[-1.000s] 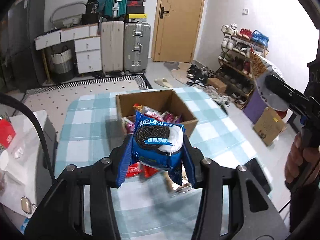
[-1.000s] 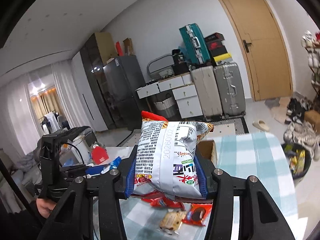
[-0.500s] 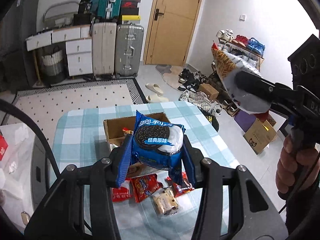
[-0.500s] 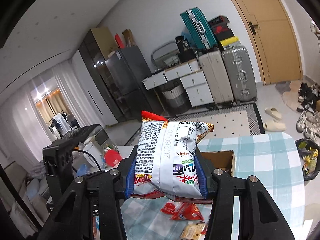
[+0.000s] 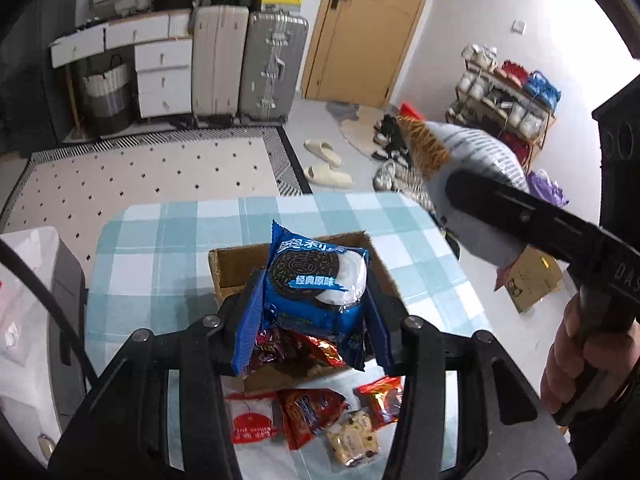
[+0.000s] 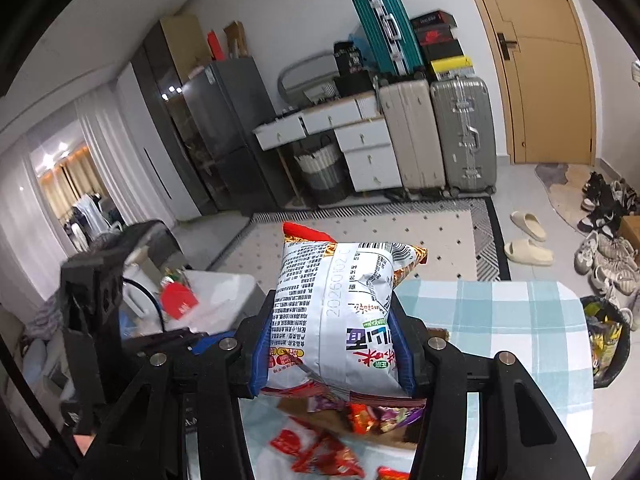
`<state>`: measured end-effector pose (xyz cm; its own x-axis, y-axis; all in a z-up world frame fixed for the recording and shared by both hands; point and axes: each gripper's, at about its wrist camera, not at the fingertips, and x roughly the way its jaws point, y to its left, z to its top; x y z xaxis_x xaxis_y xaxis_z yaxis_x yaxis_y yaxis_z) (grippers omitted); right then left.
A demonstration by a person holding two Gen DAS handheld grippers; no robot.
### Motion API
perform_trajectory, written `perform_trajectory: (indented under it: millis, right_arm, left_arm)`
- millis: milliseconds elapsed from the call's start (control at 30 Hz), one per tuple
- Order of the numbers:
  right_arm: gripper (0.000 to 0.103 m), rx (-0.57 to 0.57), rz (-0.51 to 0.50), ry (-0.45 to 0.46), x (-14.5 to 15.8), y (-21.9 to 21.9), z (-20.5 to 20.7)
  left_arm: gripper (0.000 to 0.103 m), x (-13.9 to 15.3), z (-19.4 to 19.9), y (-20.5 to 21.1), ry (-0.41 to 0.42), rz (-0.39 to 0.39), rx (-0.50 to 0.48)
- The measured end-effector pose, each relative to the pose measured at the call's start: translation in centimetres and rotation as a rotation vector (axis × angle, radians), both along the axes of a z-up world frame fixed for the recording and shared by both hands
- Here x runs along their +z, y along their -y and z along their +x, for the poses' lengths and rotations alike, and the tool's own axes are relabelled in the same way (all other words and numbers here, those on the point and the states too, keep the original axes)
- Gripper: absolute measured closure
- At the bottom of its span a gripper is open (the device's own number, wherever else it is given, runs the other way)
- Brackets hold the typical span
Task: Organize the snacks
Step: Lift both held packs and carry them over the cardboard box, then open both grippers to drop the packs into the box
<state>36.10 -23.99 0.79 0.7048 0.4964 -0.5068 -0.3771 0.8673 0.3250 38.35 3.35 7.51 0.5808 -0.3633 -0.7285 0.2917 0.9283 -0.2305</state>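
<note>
My left gripper [image 5: 314,296] is shut on a blue Oreo pack [image 5: 316,280] and holds it above an open cardboard box [image 5: 236,264] on the checked table. The box holds several snack packets [image 5: 296,346]. My right gripper [image 6: 332,320] is shut on a white and red chip bag [image 6: 332,308], held high over the table; the box is mostly hidden below the bag. The right gripper with its bag also shows in the left wrist view [image 5: 476,188], up and to the right of the box.
Loose snacks lie on the blue checked tablecloth [image 5: 160,240] in front of the box: red packets [image 5: 308,408], a white sachet [image 5: 252,420], a biscuit pack [image 5: 352,440]. A white side table [image 5: 24,280] stands to the left. A bin [image 6: 604,340] stands by the table's right.
Both grippers have risen and pulled back from the table with their packs. The box now sits lower and closer under the Oreo pack, and the loose snacks in front have come into view.
</note>
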Motion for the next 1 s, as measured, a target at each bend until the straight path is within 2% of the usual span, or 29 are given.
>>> perform_trajectory:
  millis: [133,400,567,667,733,867,1000]
  right_arm:
    - [0.053,-0.003,-0.002,-0.079,-3.5,0.2,3.4]
    - [0.053,0.005,-0.021,-0.187,-9.6,0.6,7.5]
    - [0.053,0.012,-0.035,-0.216,-11.8,0.6,8.4]
    - [0.053,0.025,-0.064,-0.232,-12.8,0.3,8.8]
    - [0.053,0.020,-0.075,-0.230,-13.4,0.3,8.9]
    - [0.053,0.019,-0.050,-0.296,-15.2,0.6,9.9]
    - [0.051,0.012,-0.050,-0.308,-15.7,0.8,10.3]
  left_arm:
    - [0.059,-3.5,2.8,0.6,-0.062,-0.023,-0.027]
    - [0.059,-7.7,5.1,1.9,-0.089,0.012,-0.041]
    - [0.059,-10.3,6.7,2.8,-0.109,0.050,-0.049]
    - [0.059,-11.5,7.7,3.1,-0.151,0.030,-0.055]
    - [0.059,-12.2,8.4,3.5,-0.162,0.044,-0.058]
    - [0.058,-13.6,9.2,4.1,-0.177,0.069,-0.068]
    - [0.055,-14.3,9.7,4.0,-0.191,0.068,-0.073]
